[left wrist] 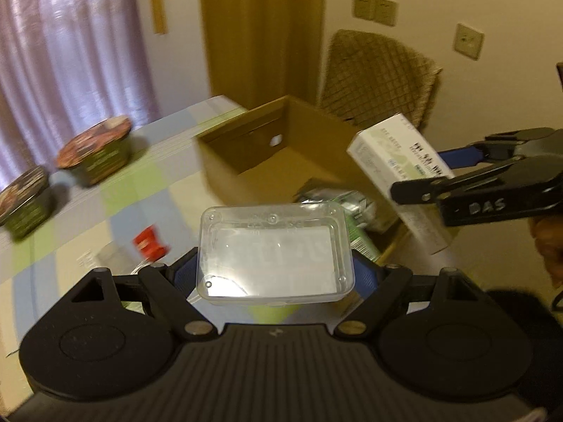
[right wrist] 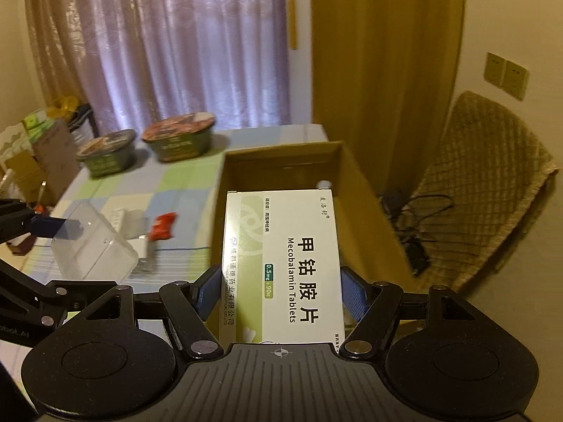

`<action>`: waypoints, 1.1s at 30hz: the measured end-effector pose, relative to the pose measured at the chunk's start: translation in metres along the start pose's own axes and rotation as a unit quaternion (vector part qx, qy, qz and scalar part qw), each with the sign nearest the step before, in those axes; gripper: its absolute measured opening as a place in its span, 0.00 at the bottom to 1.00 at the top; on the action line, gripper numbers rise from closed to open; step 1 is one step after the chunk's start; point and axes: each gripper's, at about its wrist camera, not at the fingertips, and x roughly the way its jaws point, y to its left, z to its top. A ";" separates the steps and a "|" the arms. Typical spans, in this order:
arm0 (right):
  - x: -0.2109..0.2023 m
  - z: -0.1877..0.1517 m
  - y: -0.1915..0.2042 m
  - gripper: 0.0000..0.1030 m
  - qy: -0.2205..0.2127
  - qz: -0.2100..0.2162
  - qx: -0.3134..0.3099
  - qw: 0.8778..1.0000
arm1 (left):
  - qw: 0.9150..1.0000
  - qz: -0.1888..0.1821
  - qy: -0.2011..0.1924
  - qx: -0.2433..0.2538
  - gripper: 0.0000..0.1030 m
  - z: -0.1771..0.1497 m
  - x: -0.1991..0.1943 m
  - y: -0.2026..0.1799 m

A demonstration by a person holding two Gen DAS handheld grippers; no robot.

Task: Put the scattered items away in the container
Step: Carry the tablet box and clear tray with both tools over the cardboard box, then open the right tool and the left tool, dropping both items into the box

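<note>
Carrying 2 things at once was where I judged the risk lay: my left gripper (left wrist: 276, 270) was clamped on the clear plastic case (left wrist: 274, 249), a slick shell that could squirt out from between the blue pads (left wrist: 364, 274) if I squeezed unevenly or tipped it. My right gripper (right wrist: 279, 292) was closed on the tablet box (right wrist: 285, 260), held by its long sides near one end, so most of the box stuck out ahead of the fingers and could lever loose if its far end knocked the cardboard box (right wrist: 362, 193). That container lay ahead of and below both sets of fingers, open-topped, with what looked like a green packet (left wrist: 355, 218) already inside, though blur made that uncertain. Left of my left fingers, a small red item (left wrist: 149, 242) lay on the checked tablecloth (left wrist: 140, 190), and 2 noodle bowls (left wrist: 96, 153) stood further off.
</note>
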 end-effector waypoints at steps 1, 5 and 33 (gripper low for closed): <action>0.001 0.000 -0.006 0.70 0.000 -0.004 0.000 1.000 | 1.000 -0.006 -0.002 0.002 0.80 0.004 0.005 -0.006; 0.004 0.001 -0.029 0.70 0.002 -0.016 0.004 1.000 | 1.000 -0.024 -0.003 0.010 0.80 0.019 0.026 -0.022; 0.040 0.006 -0.068 0.70 0.022 -0.022 0.012 0.999 | 0.997 -0.057 0.029 0.043 0.80 0.035 0.104 -0.041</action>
